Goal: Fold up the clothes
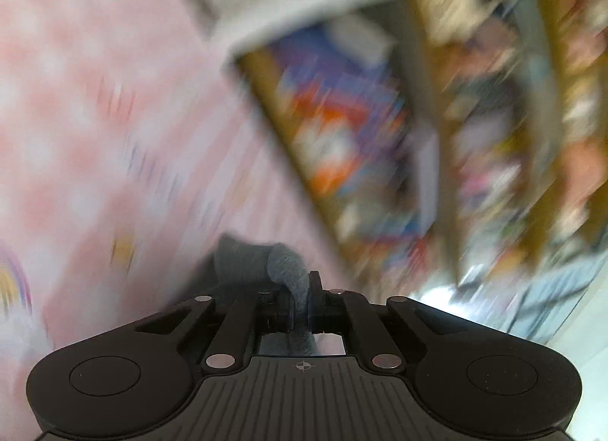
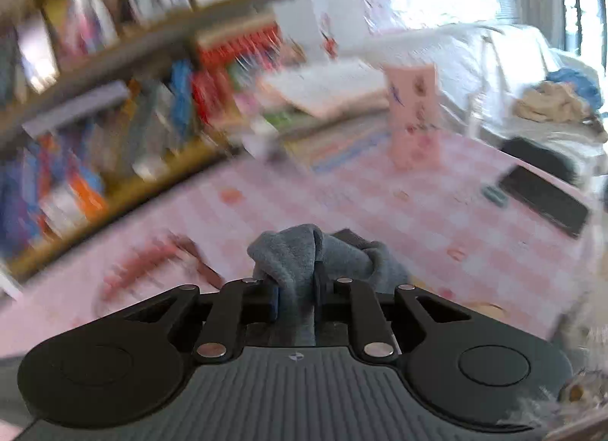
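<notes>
We are clenching the left gripper [image 1: 300,298] on a bunched fold of the grey garment [image 1: 262,262], and the right gripper [image 2: 296,293] is pinching another fold of it [image 2: 304,255]. The cloth is hanging just above the table [image 2: 437,220] with its pink checked cover. Beyond it, a dark phone [image 2: 543,201] is lying near the edge, and a blurred bookshelf [image 2: 114,99] is standing behind.

You have a grey fleecy garment [image 1: 283,281] bunched low in the middle of the left wrist frame, a narrow fold rising between the finger pads. In the right wrist frame it [image 2: 304,262] sits lower centre, crumpled into a lumpy peak above pink checked cloth.
</notes>
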Available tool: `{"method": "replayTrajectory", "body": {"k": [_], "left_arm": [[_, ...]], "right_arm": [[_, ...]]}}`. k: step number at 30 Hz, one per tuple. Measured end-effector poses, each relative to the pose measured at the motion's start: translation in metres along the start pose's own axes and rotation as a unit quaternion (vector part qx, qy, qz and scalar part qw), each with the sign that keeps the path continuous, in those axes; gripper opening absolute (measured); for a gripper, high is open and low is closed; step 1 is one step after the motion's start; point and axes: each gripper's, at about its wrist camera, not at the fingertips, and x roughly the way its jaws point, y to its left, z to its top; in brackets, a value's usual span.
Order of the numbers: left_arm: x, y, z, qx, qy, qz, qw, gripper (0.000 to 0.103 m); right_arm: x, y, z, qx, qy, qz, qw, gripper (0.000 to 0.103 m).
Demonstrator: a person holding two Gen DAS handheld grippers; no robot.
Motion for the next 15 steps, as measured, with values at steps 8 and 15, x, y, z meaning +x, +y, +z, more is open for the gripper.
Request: {"method": "replayTrajectory", "body": {"k": [8, 15], "left_arm": [[-0.045, 0.018, 0.007, 0.004, -0.058, 0.088, 0.9944, 0.004], [-0.050, 0.051, -0.003, -0.053, -0.048, 0.152, 0.9857, 0.005]], "right_arm": [[0.031, 0.015, -0.046, -0.012, 0.130, 0.025, 0.991, 0.014], [0.041, 0.020, -0.053, -0.057, 0.156, -0.054, 0.985, 0.058]]}}
